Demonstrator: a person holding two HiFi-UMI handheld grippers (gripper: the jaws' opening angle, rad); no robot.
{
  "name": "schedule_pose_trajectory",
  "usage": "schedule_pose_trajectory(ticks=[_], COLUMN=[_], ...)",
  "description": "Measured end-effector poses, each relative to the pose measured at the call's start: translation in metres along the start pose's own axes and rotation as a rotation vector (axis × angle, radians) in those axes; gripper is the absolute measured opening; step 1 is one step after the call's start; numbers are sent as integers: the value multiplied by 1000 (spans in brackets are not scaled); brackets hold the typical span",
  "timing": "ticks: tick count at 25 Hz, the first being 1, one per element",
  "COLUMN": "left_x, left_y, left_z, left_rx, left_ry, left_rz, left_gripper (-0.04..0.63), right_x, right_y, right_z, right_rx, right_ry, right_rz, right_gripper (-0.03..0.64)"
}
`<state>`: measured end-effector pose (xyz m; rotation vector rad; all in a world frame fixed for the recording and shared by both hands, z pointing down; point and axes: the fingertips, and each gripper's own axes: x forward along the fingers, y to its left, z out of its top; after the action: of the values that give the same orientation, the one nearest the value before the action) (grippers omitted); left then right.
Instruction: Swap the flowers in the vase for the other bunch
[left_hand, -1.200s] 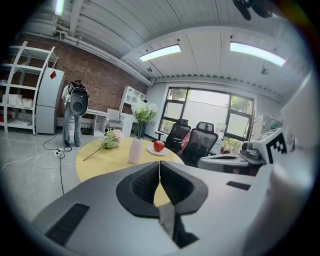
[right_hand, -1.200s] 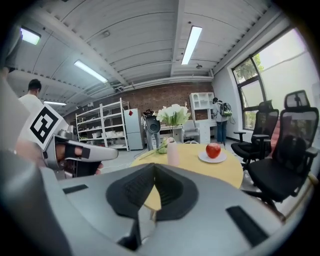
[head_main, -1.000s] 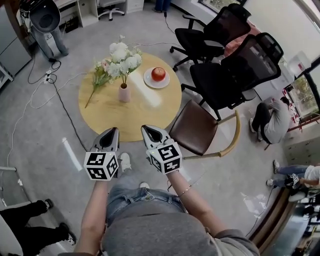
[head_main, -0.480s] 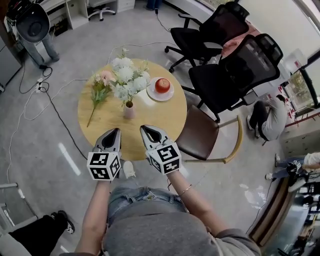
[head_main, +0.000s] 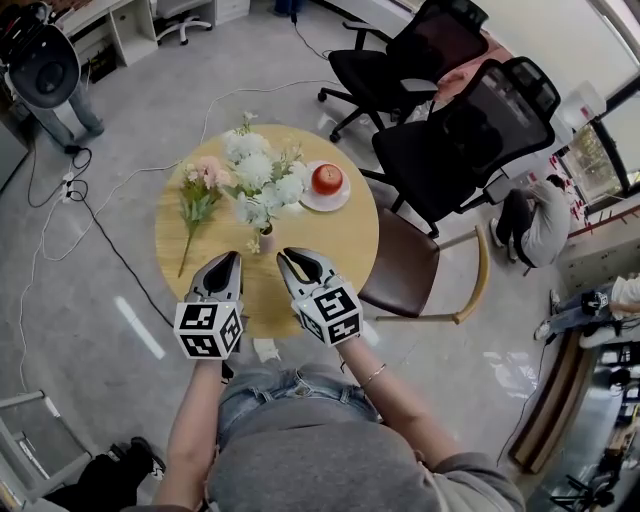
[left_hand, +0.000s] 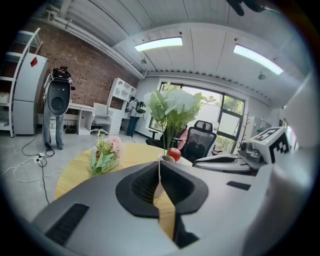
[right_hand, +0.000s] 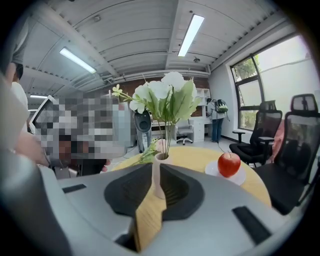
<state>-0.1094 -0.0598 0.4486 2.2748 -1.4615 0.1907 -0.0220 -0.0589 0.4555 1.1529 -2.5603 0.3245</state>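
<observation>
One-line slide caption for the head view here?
Left gripper shut, right gripper just opening, both empty, pointing at the vase of white flowers; the pink bunch lies beside it on the table.

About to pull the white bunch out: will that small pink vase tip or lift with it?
Probably tippy: the pink vase is narrow, and the white bunch spreads far wider above it. It looks small, so it may lift with the stems.
</observation>
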Motion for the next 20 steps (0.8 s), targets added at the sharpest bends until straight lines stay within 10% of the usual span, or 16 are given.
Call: schedule_pose_trajectory(ticks=[20], left_x=[9], left_y=[25], left_z=[-3], left_rx=[-18], left_ry=[35], left_rz=[19], left_gripper=[21], right_x=[47], right_y=[-9], right_z=[-16], right_rx=[-100], right_ry=[78], right_rz=[35], right_gripper=[293])
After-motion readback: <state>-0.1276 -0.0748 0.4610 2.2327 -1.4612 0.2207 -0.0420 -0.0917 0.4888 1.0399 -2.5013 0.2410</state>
